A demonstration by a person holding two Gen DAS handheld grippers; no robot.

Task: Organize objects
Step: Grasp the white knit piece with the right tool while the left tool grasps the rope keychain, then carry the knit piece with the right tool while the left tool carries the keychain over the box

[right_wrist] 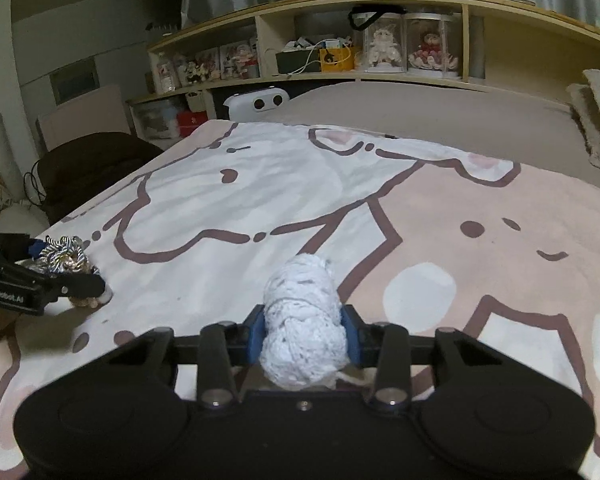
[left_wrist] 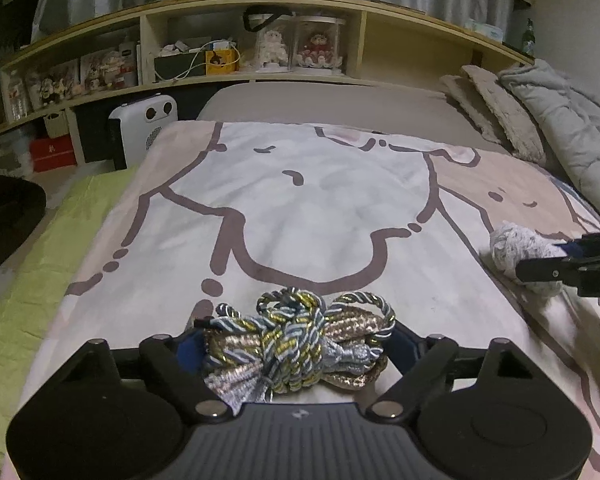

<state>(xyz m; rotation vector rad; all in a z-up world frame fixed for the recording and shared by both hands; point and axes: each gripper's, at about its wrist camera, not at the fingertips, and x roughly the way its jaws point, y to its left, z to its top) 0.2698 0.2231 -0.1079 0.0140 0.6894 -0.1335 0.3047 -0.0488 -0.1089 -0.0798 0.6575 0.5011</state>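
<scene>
My left gripper [left_wrist: 296, 340] is shut on a bundle of gold, silver and blue cords [left_wrist: 296, 348], held low over the cartoon-print bedspread [left_wrist: 300, 200]. My right gripper [right_wrist: 305, 332] is shut on a white lace bundle [right_wrist: 304, 320], also low over the bedspread [right_wrist: 260, 200]. In the left wrist view the right gripper [left_wrist: 540, 264] shows at the right edge with the white lace bundle [left_wrist: 516, 248]. In the right wrist view the left gripper [right_wrist: 72, 276] shows at the far left with the cord bundle [right_wrist: 66, 258].
A wooden shelf unit [left_wrist: 260, 76] with dolls in clear cases and boxes runs behind the bed. A white heater [left_wrist: 144, 128] stands at the bed's far left corner. Folded towels and a grey quilt [left_wrist: 560, 120] lie at the right. A green sheet [left_wrist: 52, 248] is on the left.
</scene>
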